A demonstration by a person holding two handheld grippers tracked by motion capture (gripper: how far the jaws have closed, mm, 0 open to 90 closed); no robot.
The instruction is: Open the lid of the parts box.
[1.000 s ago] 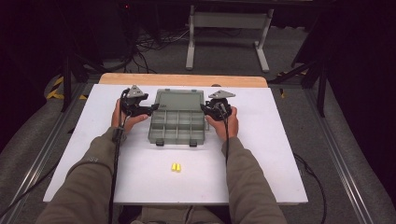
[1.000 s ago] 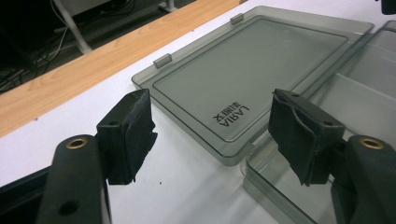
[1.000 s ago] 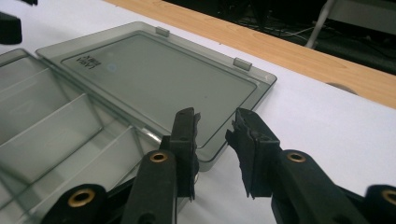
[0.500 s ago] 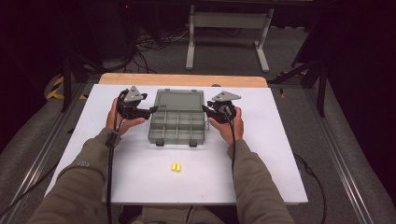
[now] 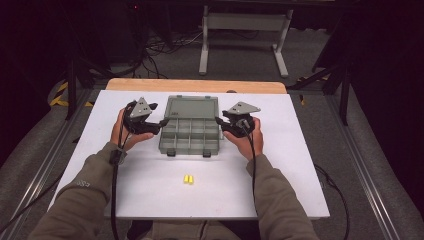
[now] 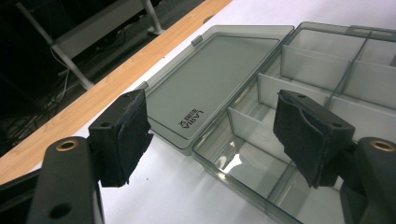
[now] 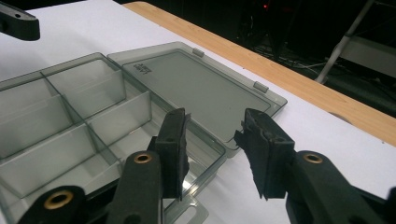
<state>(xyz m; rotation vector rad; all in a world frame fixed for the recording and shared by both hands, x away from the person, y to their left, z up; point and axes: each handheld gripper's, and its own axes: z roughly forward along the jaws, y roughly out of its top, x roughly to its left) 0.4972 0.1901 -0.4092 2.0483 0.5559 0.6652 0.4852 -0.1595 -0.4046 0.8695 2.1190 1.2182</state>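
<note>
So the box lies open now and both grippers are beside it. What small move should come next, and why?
Probably bring one gripper, say the right gripper, back toward the yellow pieces near the table's front edge. The compartment box is open with its lid flat, and both grippers, left gripper included, hold nothing.

We see one marking: small black print on the flat-lying lid (image 6: pixel 205 88) of the open smoky-grey translucent plastic compartment box (image 5: pixel 192 131), near its hinge edge. In the left gripper view it's upside down and too small for us to read reliably. In the right gripper view it's illegible.
</note>
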